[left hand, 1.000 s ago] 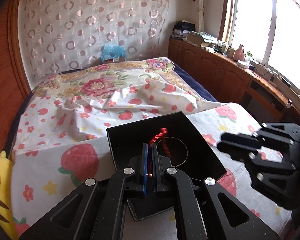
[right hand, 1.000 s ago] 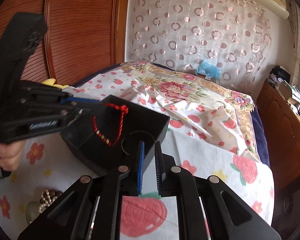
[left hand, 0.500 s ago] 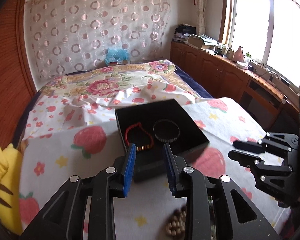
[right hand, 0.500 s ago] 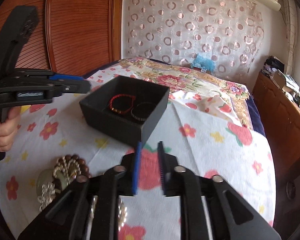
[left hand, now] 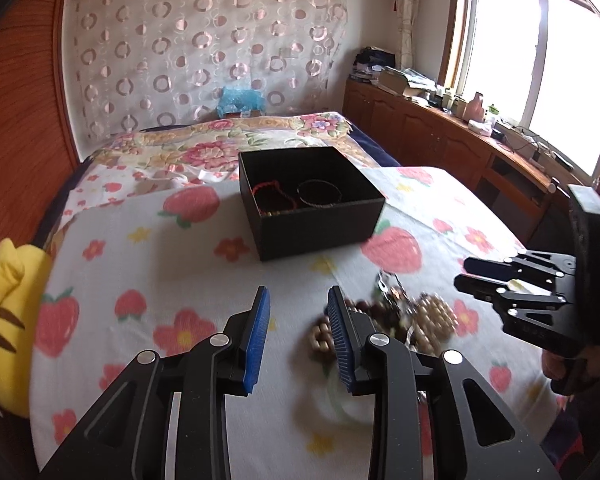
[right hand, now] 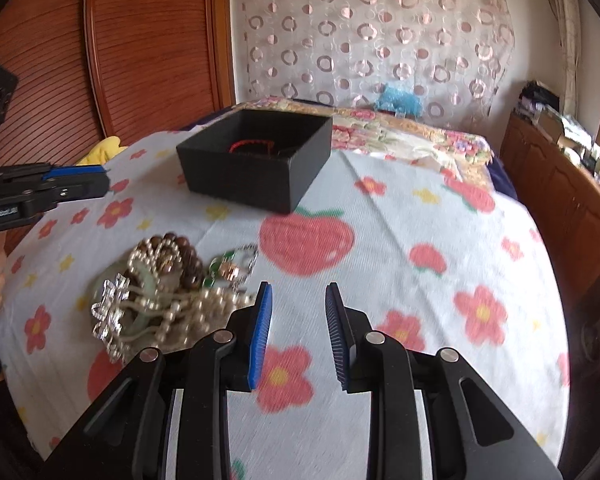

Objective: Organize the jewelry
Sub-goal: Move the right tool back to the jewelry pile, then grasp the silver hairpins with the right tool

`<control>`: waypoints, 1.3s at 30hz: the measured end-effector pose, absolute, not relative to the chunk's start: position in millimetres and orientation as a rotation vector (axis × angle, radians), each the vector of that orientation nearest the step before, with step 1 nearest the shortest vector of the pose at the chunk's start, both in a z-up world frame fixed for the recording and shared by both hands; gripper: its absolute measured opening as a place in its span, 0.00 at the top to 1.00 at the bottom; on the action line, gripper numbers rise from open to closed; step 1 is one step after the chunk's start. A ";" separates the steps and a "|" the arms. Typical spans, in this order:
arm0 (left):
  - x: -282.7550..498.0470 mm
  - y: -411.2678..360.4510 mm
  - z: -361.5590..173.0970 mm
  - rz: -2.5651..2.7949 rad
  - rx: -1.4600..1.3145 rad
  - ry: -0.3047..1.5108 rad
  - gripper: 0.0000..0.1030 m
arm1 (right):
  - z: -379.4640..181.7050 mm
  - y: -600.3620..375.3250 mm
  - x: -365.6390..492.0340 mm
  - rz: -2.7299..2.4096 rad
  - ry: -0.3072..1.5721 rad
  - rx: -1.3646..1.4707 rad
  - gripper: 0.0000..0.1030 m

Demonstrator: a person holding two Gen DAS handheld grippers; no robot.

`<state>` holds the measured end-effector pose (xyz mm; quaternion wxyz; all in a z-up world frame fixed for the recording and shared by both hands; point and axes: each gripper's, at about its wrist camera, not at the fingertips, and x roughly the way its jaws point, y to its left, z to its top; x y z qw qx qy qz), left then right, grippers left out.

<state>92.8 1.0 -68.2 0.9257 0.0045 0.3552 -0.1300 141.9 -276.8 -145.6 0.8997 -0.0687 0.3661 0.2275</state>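
A black open box (left hand: 312,204) stands on the strawberry-print sheet and holds a red cord bracelet (left hand: 270,194) and a dark bangle (left hand: 320,193). It also shows in the right wrist view (right hand: 256,160), with the red bracelet (right hand: 252,145) inside. A pile of jewelry (right hand: 164,288) with pearls, brown beads and a silver brooch lies in front of the box; in the left wrist view the pile (left hand: 400,320) is blurred. My left gripper (left hand: 298,330) is open and empty, just left of the pile. My right gripper (right hand: 298,328) is open and empty, just right of the pile.
A yellow plush toy (left hand: 8,312) lies at the bed's left edge. A wooden headboard (right hand: 120,52) rises behind it. A floral quilt (left hand: 220,144) lies beyond the box. A wooden cabinet (left hand: 460,148) under the window runs along the right side.
My left gripper let the red bracelet drop into the box, opened and drew back toward the pile. My right gripper also drew back and opened wider.
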 end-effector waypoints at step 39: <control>58.9 -30.2 -82.9 -0.339 0.021 0.757 0.67 | -107.6 -296.4 123.7 0.384 0.689 -0.185 0.92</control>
